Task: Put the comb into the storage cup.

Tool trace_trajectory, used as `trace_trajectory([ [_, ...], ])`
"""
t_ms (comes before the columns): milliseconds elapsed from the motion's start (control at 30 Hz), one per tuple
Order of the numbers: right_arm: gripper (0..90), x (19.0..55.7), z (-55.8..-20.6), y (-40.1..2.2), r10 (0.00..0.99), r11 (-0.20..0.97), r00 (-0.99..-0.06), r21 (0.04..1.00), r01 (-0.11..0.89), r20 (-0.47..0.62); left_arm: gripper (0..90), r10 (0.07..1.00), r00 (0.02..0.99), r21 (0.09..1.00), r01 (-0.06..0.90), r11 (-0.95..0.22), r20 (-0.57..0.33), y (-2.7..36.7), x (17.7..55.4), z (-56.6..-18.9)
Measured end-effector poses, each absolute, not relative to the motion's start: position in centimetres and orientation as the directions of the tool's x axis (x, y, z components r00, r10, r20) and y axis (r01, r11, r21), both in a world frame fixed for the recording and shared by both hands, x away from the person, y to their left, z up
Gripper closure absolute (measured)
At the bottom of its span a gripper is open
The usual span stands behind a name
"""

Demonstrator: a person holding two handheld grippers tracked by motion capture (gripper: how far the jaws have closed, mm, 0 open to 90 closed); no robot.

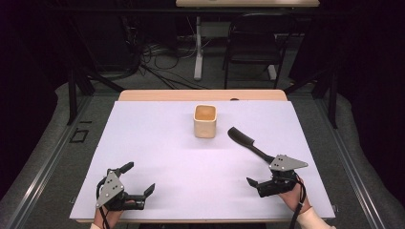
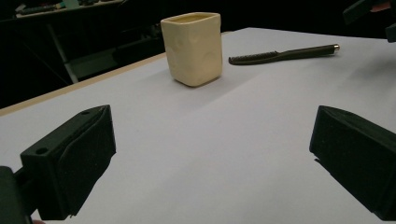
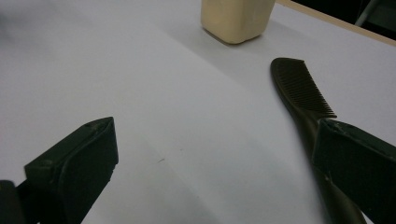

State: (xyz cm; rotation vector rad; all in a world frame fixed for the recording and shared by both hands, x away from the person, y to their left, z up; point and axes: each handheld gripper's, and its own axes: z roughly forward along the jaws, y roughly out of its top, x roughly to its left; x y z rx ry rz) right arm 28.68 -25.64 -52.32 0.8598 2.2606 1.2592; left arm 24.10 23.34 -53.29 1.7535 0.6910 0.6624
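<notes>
Approach is the step we are judging to be in hand: we are holding the right gripper [image 1: 265,177] at the near right of the white table [image 1: 157,143], with its jaws spread wide and gripping nothing, just beside the handle end of a black comb [image 1: 248,143]. In the right gripper view, one jaw is sitting over the comb's handle [image 3: 327,186] while the other is standing well off to the side on bare table, so the handle is not yet lying squarely between them.

We are resting the left gripper [image 1: 136,180] at the near left, likewise released and empty, well apart from both the comb and the cream square cup [image 1: 205,120] standing upright at the middle of the table's far half.

The comb is lying flat on the table to the right of the cup, near it but not touching. Its long axis is running diagonally: the toothed head [image 1: 237,135] is pointing away from us and leftward, toward the cup, and the handle is trailing back toward the right gripper.

The next move, as we are reading it, calls for shifting the right gripper sideways until the handle is centred between the jaws, lowering to the table, then closing across the narrow handle.
</notes>
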Motion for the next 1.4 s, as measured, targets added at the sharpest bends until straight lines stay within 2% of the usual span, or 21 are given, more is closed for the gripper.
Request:
trace_trajectory([
  [300,0.0,29.7,-52.1,-25.8,0.69,0.432,-0.719,0.843,0.321,-0.08,0.3,0.735,0.671,0.96,0.131,-0.247,0.097,23.3,24.2,-53.3],
  [733,0.0,31.1,-52.4,-26.2,0.675,0.453,-0.736,0.816,0.358,-0.052,0.3,0.739,0.667,0.962,0.132,-0.241,0.094,23.3,24.3,-53.3],
  [1167,0.0,32.3,-52.6,-26.1,0.666,0.525,-0.74,0.765,0.373,-0.096,0.2,0.742,0.665,0.961,0.139,-0.239,0.089,23.3,24.2,-53.3],
  [1400,0.0,33.1,-51.8,-26.5,0.677,0.507,-0.731,0.773,0.381,-0.085,0.2,0.735,0.671,0.96,0.135,-0.244,0.092,23.3,24.2,-53.3],
])
